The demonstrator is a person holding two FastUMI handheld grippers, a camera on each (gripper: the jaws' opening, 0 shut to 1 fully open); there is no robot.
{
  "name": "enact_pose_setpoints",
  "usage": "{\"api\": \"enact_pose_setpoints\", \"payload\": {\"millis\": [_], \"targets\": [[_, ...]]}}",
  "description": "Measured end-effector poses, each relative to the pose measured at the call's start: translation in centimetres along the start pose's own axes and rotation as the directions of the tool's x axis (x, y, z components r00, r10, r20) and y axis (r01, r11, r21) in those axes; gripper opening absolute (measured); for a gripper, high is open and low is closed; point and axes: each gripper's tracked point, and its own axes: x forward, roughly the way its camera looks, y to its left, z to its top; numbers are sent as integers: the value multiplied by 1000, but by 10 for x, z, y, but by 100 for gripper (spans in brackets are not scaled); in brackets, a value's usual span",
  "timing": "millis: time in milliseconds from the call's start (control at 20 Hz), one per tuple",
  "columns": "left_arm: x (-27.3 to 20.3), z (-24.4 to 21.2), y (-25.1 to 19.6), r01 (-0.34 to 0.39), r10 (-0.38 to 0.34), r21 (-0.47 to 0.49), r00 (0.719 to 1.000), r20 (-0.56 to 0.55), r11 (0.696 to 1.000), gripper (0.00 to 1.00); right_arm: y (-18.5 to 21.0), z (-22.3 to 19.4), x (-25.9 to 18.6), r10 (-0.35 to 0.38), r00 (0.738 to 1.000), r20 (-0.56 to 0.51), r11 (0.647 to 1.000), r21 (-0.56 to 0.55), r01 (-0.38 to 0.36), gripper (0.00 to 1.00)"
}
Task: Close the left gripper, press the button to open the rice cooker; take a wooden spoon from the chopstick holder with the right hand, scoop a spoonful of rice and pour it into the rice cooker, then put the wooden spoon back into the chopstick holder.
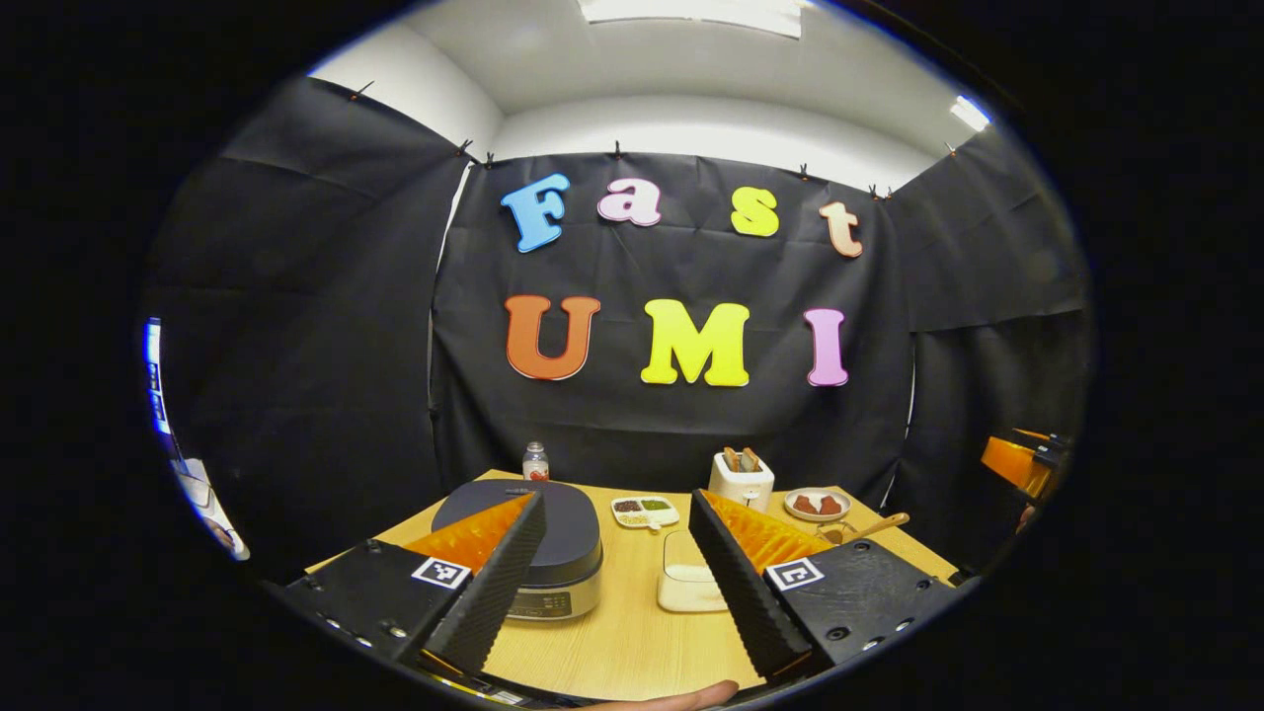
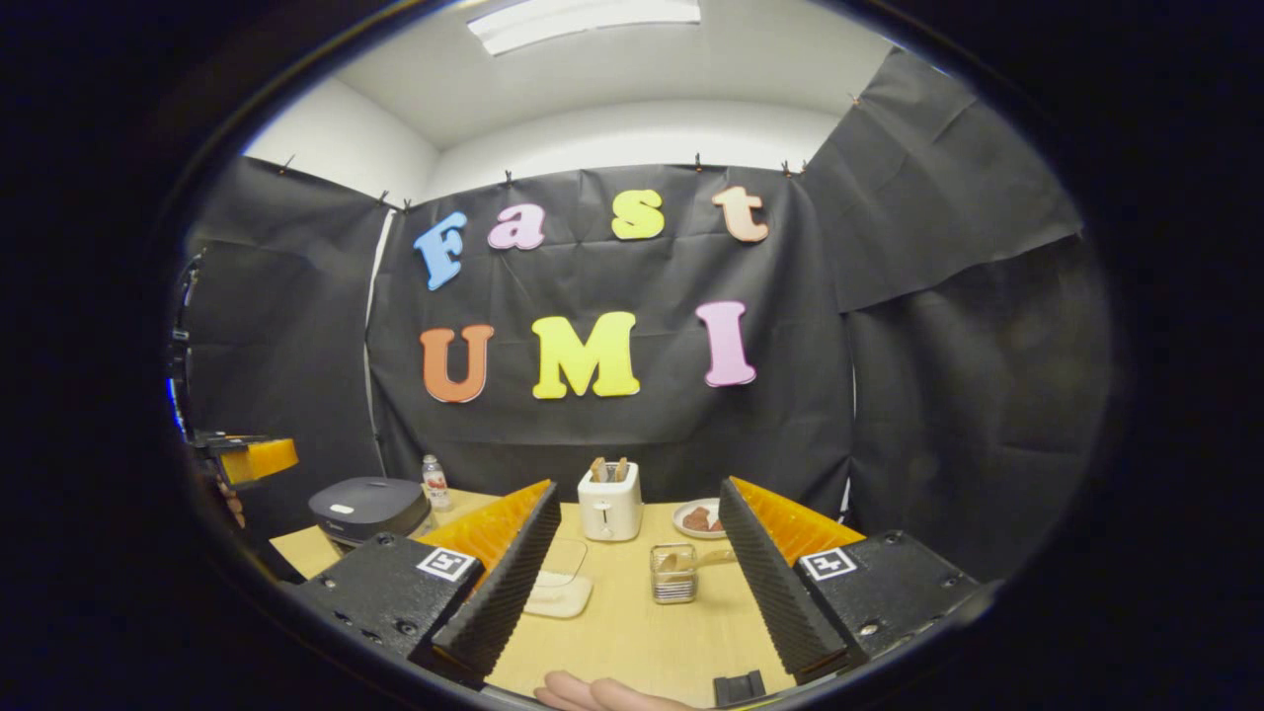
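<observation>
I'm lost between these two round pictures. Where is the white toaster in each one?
Left gripper view: the white toaster stands at the far edge of the table, right of centre, above the gap between the jaws.
Right gripper view: the toaster stands near the middle, between the jaws.
Shared landmark: the small plate just right of the toaster.

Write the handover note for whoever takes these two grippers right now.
Left gripper: open, empty, above the table, facing the dark-lidded rice cooker, lid shut.
Right gripper: open, empty, facing the clear chopstick holder with the wooden spoon in it.
The pale lidded rice container sits right of the cooker.
Done: nothing.
Left: close left gripper, press button, take spoon, scoop rice, pour into cooker, return spoon.
</observation>
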Motion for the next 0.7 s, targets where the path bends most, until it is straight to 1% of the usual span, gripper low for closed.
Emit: {"api": "enact_pose_setpoints", "payload": {"millis": [50, 100, 150, 200, 250, 300, 400, 450, 500, 550, 600, 700], "targets": [[3, -2, 0, 3, -3, -17, 1000, -10, 1000, 74, 0, -1, 0, 3, 1000, 1, 1000, 1, -3, 100], [8, -3, 1, 8, -9, -28, 1000, -23, 1000, 76, 1, -1, 1, 4, 1000, 3, 1000, 3, -4, 100], [11, -4, 3, 10, -11, -33, 1000, -28, 999, 82, 0, -2, 2, 4, 1000, 5, 1000, 4, -4, 100], [16, -4, 7, 7, -8, -36, 999, -35, 999, 55, 0, -4, 3, 5, 1000, 6, 1000, 2, -5, 100], [20, -6, 11, 0, -2, -33, 999, -47, 999, 61, 1, -6, 4, 7, 1000, 5, 1000, 0, -7, 100], [27, -10, 22, -24, 23, -20, 998, -56, 999, 47, 2, -7, 5, 10, 1000, 3, 1000, -2, -10, 100], [36, -12, 36, -59, 59, 1, 996, -74, 998, 34, 1, -11, 7, 12, 1000, -2, 1000, -3, -12, 100], [43, -15, 47, -90, 91, 16, 992, -85, 996, 23, 1, -14, 8, 11, 1000, -6, 1000, -3, -11, 100], [47, -19, 54, -115, 118, 32, 988, -100, 993, 5, 1, -15, 9, 10, 1000, -9, 1000, -1, -10, 100], [55, -24, 61, -128, 132, 46, 984, -121, 991, 7, 0, -17, 9, 10, 1000, -10, 1000, 1, -10, 100], [59, -27, 62, -130, 137, 53, 980, -146, 990, 0, 1, -19, 11, 11, 1000, -12, 1000, 3, -11, 100], [73, -39, 63, -122, 131, 59, 971, -200, 991, 0, 1, -23, 14, 12, 1000, -16, 1000, 0, -12, 100]]}}
